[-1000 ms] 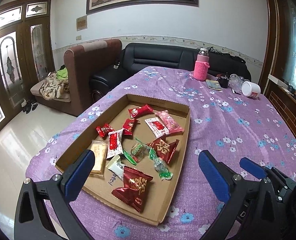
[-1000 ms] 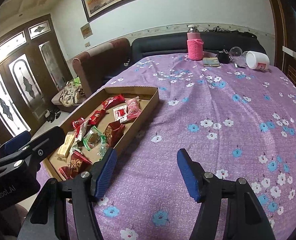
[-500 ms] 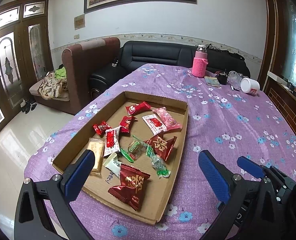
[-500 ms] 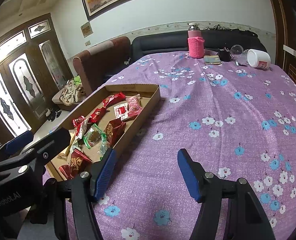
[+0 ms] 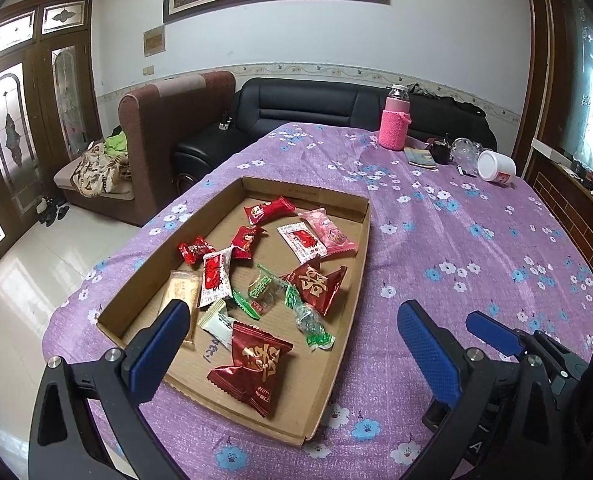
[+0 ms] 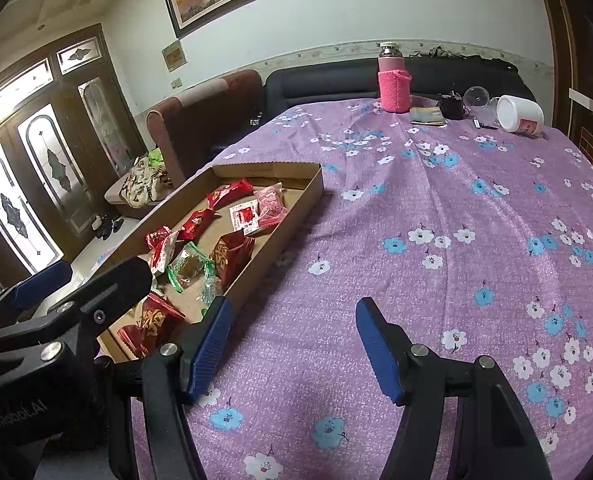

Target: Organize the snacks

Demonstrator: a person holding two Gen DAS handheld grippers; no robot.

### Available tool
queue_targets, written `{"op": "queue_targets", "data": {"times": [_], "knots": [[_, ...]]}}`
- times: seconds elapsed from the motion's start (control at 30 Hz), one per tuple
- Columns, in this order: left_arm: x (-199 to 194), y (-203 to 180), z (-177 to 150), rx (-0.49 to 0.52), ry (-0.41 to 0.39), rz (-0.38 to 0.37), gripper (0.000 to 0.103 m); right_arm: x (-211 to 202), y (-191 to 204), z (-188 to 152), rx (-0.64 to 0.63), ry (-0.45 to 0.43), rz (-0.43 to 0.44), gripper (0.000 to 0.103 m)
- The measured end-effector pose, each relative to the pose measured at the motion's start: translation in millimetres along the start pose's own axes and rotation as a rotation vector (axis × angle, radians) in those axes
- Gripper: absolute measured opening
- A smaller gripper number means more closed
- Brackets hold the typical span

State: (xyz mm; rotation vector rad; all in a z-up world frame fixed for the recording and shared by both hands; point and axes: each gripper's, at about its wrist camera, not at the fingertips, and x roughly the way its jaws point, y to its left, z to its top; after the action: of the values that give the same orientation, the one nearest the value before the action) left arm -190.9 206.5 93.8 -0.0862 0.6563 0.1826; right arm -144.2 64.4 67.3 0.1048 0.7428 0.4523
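Observation:
A shallow cardboard tray [image 5: 348, 320] lies on the purple flowered tablecloth and holds several wrapped snacks: a big red packet [image 5: 252, 364] nearest me, another red packet [image 5: 316, 284], green candies [image 5: 264, 288], a pink packet [image 5: 328, 232]. My left gripper [image 5: 292, 340] is open and empty above the tray's near end. My right gripper [image 6: 292, 340] is open and empty over bare cloth, just right of the tray [image 6: 296, 208]. The left gripper's body shows at the lower left of the right wrist view.
At the table's far end stand a pink-sleeved bottle [image 5: 394, 124], a tipped white jar [image 5: 496, 166], a dark cup [image 5: 440, 152] and a small booklet [image 5: 420, 158]. A black sofa [image 5: 308, 108] and a brown armchair [image 5: 168, 120] stand behind the table.
Both grippers have drawn back and risen slightly, so the tray looks a little farther away. Both stay open. The snacks have not moved.

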Motion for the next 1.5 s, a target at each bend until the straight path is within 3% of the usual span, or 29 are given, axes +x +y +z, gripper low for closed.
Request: {"op": "queue_targets", "data": {"times": [0.47,0.6,0.73,0.9,1.0,1.07,1.13,1.33,1.5], "knots": [[-1.3,1.2,-1.8,-0.001,-0.001,-0.006,0.103,2.8,2.7,-4.0,-0.011,0.002,0.001,0.070],[-8.2,2.8,-2.5,-0.019,-0.035,-0.004,0.103,2.1,5.0,-6.1,-0.018,-0.001,0.000,0.070],[-30.2,9.6,-3.0,-0.050,-0.148,0.049,0.103,0.3,6.8,-5.7,-0.020,-0.005,-0.001,0.070],[-85.9,20.8,-9.1,-0.128,-0.422,0.145,0.103,-1.8,11.3,-6.2,-0.033,-0.012,-0.002,0.070],[-98.5,28.4,-16.7,-0.183,-0.499,0.183,0.103,-2.4,15.8,-7.3,-0.050,-0.014,-0.002,0.070],[-92.9,30.8,-13.3,-0.183,-0.460,0.207,0.103,-3.0,19.6,-8.6,-0.064,-0.017,-0.002,0.070],[-78.6,31.1,-9.4,-0.167,-0.363,0.224,0.103,-3.1,22.1,-9.5,-0.078,-0.020,-0.005,0.070],[-39.9,39.1,-9.9,-0.200,-0.142,0.143,0.103,-5.0,31.8,-12.2,-0.134,-0.036,-0.022,0.072],[-28.5,46.7,-13.3,-0.239,-0.074,0.114,0.103,-2.6,38.1,-14.0,-0.155,-0.035,-0.023,0.077]]}}
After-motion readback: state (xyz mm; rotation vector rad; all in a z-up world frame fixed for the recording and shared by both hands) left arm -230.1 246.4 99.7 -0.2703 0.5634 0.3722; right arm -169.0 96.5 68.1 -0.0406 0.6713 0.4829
